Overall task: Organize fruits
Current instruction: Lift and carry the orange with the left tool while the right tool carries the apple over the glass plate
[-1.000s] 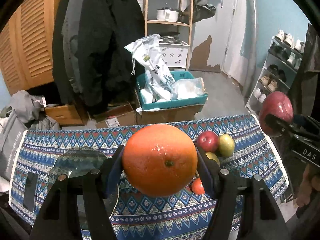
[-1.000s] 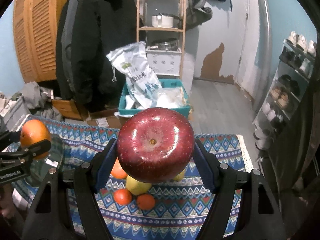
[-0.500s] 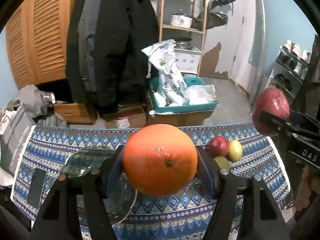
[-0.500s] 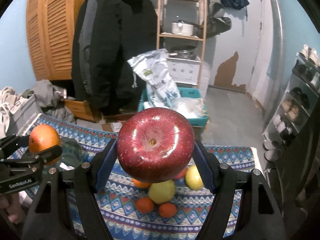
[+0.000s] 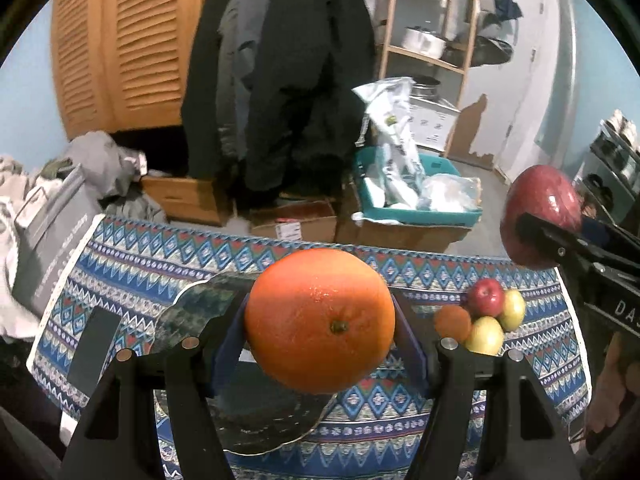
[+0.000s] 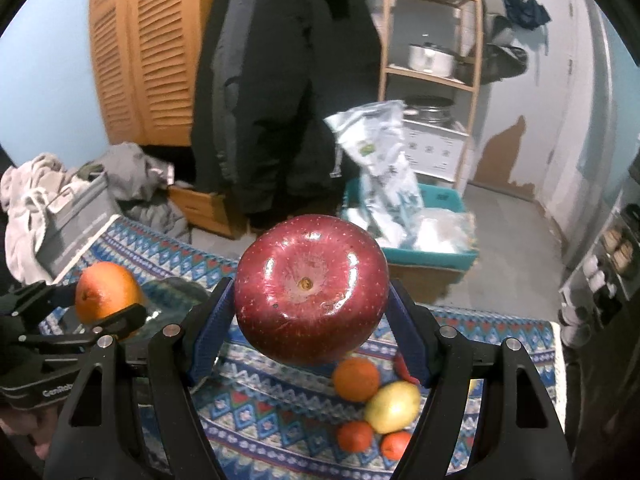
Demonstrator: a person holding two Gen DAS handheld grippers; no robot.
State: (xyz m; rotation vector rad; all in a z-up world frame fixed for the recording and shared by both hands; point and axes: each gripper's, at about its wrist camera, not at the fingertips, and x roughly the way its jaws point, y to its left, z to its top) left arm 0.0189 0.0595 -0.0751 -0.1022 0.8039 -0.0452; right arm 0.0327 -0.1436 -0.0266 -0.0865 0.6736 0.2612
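My left gripper [image 5: 320, 332] is shut on a large orange [image 5: 320, 320] and holds it above a glass plate [image 5: 256, 416] on the patterned cloth. My right gripper [image 6: 310, 312] is shut on a big red apple [image 6: 311, 292], held above the cloth; it shows at the right of the left wrist view [image 5: 540, 216]. The orange also shows at the left of the right wrist view [image 6: 106, 294]. A pile of fruit lies on the cloth: a small red apple [image 5: 486, 297], yellow fruits [image 5: 486, 334], small oranges [image 6: 356, 374].
A patterned blue cloth [image 5: 140, 264] covers the table. A dark flat phone [image 5: 94, 346] lies at its left. Beyond the far edge stand cardboard boxes [image 5: 296, 224], a teal bin [image 5: 420, 208] with bags, hanging coats and a wooden shelf.
Both grippers have swung left with their fruit still held. The plate now lies under the orange, and the fruit pile has shifted to the right in both views.
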